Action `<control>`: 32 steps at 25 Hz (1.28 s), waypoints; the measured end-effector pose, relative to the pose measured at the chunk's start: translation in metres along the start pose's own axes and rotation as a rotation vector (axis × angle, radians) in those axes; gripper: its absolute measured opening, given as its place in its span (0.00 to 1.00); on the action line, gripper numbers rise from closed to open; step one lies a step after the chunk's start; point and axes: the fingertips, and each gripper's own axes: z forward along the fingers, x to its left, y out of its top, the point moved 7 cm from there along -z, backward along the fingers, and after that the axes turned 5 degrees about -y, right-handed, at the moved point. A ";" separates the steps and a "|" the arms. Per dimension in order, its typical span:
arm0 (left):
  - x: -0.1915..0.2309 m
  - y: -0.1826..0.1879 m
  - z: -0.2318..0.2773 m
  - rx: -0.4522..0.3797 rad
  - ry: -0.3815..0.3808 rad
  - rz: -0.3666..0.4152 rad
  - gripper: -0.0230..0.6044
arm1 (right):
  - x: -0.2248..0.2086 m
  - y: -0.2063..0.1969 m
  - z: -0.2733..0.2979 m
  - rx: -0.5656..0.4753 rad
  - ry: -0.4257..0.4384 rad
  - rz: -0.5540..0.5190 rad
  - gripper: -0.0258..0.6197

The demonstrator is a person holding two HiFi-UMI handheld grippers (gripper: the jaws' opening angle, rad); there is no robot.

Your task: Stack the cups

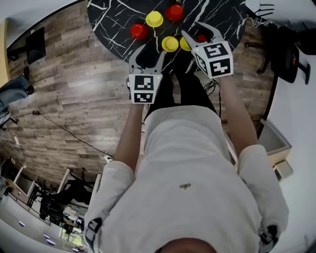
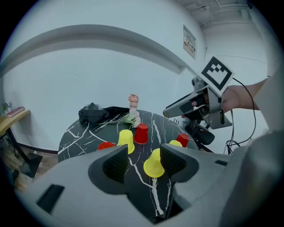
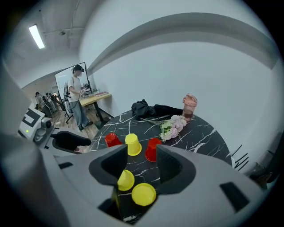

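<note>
Six upturned cups stand on the round black marble table (image 1: 113, 24). In the head view they are a red cup (image 1: 138, 31), a yellow cup (image 1: 154, 19), a red cup (image 1: 174, 12), a yellow cup (image 1: 170, 44), and a yellow cup (image 1: 185, 44) and a red cup (image 1: 201, 38) partly hidden by my right gripper (image 1: 193, 29). That gripper hangs open over the two nearest yellow cups (image 3: 126, 179) (image 3: 143, 193), with nothing between its pads. My left gripper (image 1: 146, 55) is open and empty at the table's near edge, with a yellow cup (image 2: 154, 163) ahead of it.
At the far side of the table lie a bunch of pink flowers (image 3: 174, 126), a pink bottle (image 3: 190, 105) and a black cloth (image 3: 143, 108). A person (image 3: 76, 95) stands by a desk beyond the table. Wood floor (image 1: 74, 99) surrounds the table, and a cable (image 1: 59, 128) runs across it.
</note>
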 end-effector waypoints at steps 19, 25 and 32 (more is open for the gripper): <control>0.014 -0.016 -0.025 0.055 0.121 -0.045 0.39 | -0.020 -0.002 0.099 0.111 -0.019 0.058 0.39; 0.013 -0.021 -0.030 0.069 0.152 -0.064 0.39 | -0.023 -0.005 0.124 0.153 -0.034 0.039 0.40; 0.011 -0.025 -0.036 0.075 0.194 -0.088 0.39 | -0.024 -0.011 0.141 0.194 -0.038 0.014 0.41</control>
